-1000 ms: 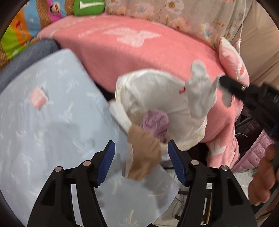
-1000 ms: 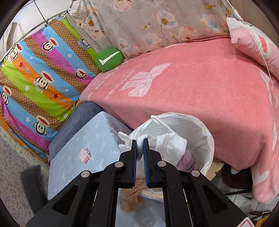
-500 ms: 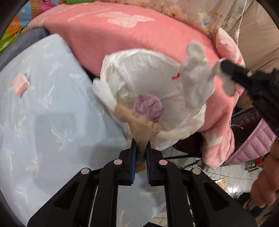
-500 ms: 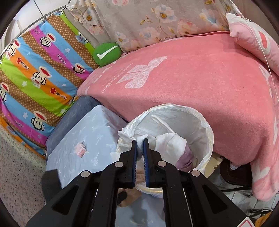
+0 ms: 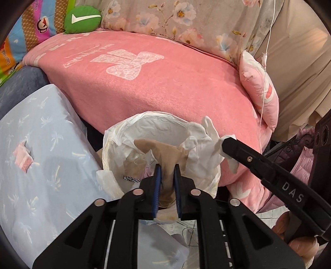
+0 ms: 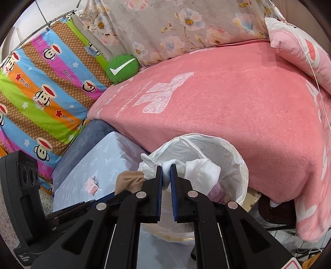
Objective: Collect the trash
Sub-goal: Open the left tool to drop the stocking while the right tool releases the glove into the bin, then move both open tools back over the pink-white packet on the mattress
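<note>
Lowest in the left wrist frame, our left claw (image 5: 166, 165) is pinching a tan stocking (image 5: 163, 152) between its blue pads. The stocking's long axis runs up and left from the pads, its free end pointing toward the upper left over the mouth of the bag (image 5: 157, 122), with a short tail hanging below the pads.

In the right wrist frame our right claw (image 6: 166, 166) is pressed on the near rim of the bag (image 6: 231, 147), pinching a bunched white fold of it. The stocking (image 6: 129, 180) shows just left of that claw.

Left of the bag, a pale blue counter (image 5: 41, 165) carries a small pink wrapper (image 5: 22, 160), well apart from both claws.

Beyond the bag lies a bed under a pink blanket (image 5: 165, 82), with a green cushion (image 5: 82, 19) in the upper left of the frame.
</note>
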The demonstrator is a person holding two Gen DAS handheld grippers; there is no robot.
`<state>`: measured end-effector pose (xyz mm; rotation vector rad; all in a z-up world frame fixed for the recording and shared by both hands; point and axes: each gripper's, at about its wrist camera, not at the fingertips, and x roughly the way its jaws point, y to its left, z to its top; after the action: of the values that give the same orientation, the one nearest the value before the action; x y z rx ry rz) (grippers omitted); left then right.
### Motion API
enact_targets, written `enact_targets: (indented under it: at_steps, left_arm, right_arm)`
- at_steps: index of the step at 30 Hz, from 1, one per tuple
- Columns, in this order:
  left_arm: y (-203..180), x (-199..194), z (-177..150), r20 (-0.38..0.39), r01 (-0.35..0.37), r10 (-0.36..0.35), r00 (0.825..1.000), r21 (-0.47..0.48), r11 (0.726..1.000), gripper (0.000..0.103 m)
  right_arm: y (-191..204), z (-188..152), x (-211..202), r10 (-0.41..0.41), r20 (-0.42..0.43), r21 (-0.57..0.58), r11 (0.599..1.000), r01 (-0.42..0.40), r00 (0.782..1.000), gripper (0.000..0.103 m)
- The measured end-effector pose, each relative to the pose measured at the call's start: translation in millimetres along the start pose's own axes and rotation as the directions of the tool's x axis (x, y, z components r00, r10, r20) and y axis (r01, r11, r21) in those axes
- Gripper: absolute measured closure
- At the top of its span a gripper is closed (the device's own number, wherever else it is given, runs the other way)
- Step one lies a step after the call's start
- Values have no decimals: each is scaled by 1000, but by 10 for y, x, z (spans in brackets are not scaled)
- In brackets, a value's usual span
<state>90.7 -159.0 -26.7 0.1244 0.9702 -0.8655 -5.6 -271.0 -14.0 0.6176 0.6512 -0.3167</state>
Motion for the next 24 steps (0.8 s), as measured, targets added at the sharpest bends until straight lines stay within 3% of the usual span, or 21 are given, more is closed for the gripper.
enact_targets:
  at_steps: [2, 4, 12, 16, 24]
  left_arm:
    - [16, -4, 5, 4, -17, 17, 1000, 6, 1000, 60]
    - [51, -35, 2, 23, -47, 46, 999, 0, 999, 50]
    - [156, -109, -31, 36, -112, 112, 993, -3, 994, 50]
    - [205, -148, -63, 41, -131, 131, 991, -12, 991, 50]
    - [300, -207, -133, 39, -147, 149, 988, -37, 988, 50]
  right_arm:
    - [1, 8, -2, -4, 6, 4, 1000, 4, 1000, 90]
    - [-4, 22, -2, -3, 9, 8, 1000, 3, 1000, 90]
    - [64, 0, 53, 8, -15, -18, 1000, -8, 1000, 88]
    - [143, -46, 69, 3, -27, -44, 999, -4, 1000, 83]
    - [201, -148, 112, 0, -57, -61, 998, -4, 998, 83]
